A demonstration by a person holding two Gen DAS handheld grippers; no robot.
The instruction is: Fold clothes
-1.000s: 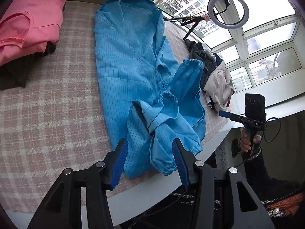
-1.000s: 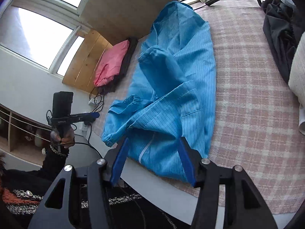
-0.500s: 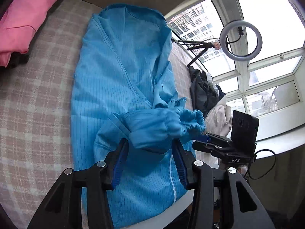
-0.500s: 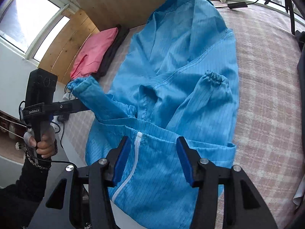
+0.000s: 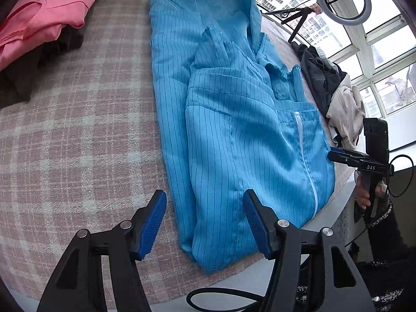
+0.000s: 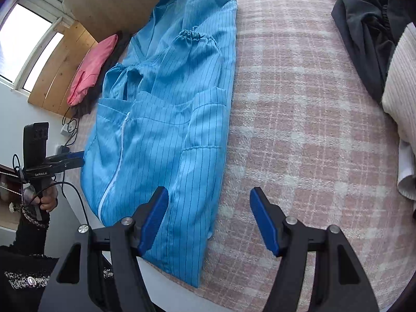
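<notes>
The blue striped garment [image 5: 234, 135] lies folded lengthwise on the pink plaid bench [image 5: 78, 135], its near hem at the edge. Both hand-held grippers, left [image 5: 205, 223] and right [image 6: 209, 221], have just been opening and grip nothing, the cloth lying loose beneath them.

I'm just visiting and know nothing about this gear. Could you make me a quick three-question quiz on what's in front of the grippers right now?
1. True or false: the left gripper is clamped on the blue striped garment.
2. What colour is the folded garment at the far corner?
3. Which lies on the plaid cloth beside the right gripper: A) shoes B) a pile of dark and pale clothes C) books?

Key: 1 false; 2 pink; 3 B.
</notes>
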